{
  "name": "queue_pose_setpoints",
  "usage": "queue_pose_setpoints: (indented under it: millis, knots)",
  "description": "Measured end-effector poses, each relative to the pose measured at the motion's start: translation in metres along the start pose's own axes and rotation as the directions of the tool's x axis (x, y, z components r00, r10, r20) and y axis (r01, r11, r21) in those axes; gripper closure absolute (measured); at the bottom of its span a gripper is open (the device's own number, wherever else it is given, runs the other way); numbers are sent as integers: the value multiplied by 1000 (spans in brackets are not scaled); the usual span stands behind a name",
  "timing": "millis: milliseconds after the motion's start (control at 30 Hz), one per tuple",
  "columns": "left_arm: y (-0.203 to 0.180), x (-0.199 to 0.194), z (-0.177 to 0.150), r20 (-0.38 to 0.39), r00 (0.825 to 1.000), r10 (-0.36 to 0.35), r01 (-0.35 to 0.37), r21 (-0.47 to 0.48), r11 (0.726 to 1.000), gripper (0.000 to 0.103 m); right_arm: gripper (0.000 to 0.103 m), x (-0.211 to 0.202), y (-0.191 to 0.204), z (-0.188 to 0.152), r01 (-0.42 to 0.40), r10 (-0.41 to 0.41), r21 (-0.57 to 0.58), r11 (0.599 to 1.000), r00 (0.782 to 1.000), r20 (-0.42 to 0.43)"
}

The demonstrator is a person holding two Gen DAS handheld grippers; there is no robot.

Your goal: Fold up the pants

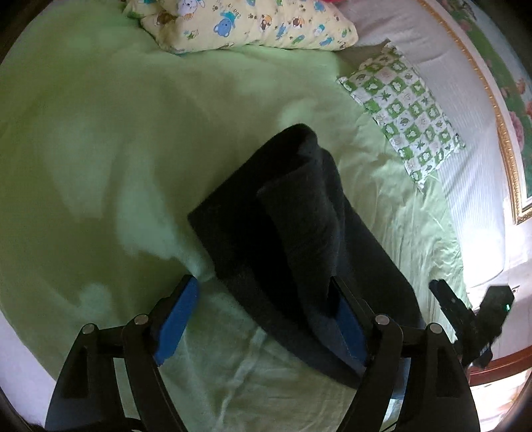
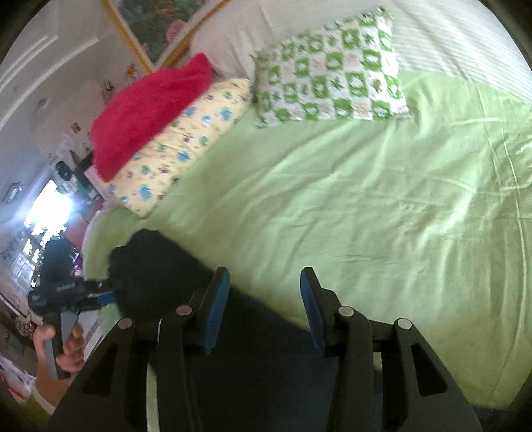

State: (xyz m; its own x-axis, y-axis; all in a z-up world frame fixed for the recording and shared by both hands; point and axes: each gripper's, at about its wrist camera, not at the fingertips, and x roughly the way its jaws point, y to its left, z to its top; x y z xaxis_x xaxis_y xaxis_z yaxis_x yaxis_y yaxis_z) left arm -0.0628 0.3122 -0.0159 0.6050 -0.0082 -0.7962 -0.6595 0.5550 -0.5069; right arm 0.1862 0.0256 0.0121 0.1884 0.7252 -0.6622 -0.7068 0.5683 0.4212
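**Dark pants part-folded on the green bed**

Looking along the left gripper [image 1: 266, 315], its jaws are seen spread wide; the folded black pants [image 1: 292, 232] are draped against the right blue pad [image 1: 349, 329], not pinched. Open green sheet [image 1: 99, 166] is left on the far side, bounded by a cartoon pillow [image 1: 252, 26] and a checked pillow [image 1: 402, 113]. The right gripper [image 1: 465, 319] is glimpsed, blurred.

In the right wrist view, its jaws are held partly apart over the pants' edge, nothing clamped. A hand [image 2: 63, 349] is cut off.
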Motion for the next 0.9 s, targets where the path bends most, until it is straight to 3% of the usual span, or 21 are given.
queue_pose_setpoints:
  millis: [167, 433, 500, 567, 633, 700, 767, 900]
  knots:
    - [-5, 3, 2, -4, 1000, 20, -20, 14, 1000, 23, 58, 39, -11, 2, -45, 49, 41, 998, 992, -113]
    - [-7, 11, 15, 7, 1000, -15, 15, -24, 1000, 27, 63, 62, 4, -5, -116, 116, 12, 993, 972, -205]
    - [-10, 14, 13, 16, 1000, -3, 3, -1, 1000, 41, 66, 65, 11, -10, -135, 129, -12, 991, 963, -238]
    - [-13, 15, 9, 28, 999, 21, -22, 30, 999, 48, 69, 69, 20, -17, -139, 119, -54, 989, 954, -275]
    - [-17, 16, 6, 39, 999, 35, -38, 66, 997, 58, 71, 68, 28, -22, -126, 93, -100, 987, 955, -280]
    - [-20, 18, 3, 19, 1000, -2, 0, 96, 995, 89, 75, 64, 32, -25, -120, 83, -118, 986, 957, -279]
    - [-25, 9, 1, 42, 999, -25, 20, 114, 993, 92, 82, 58, 35, -23, -106, 67, -138, 985, 964, -258]
    - [-39, -26, -4, 110, 991, -75, 54, 181, 982, 92, 85, 34, 50, -13, -62, 32, -201, 978, 988, -148]
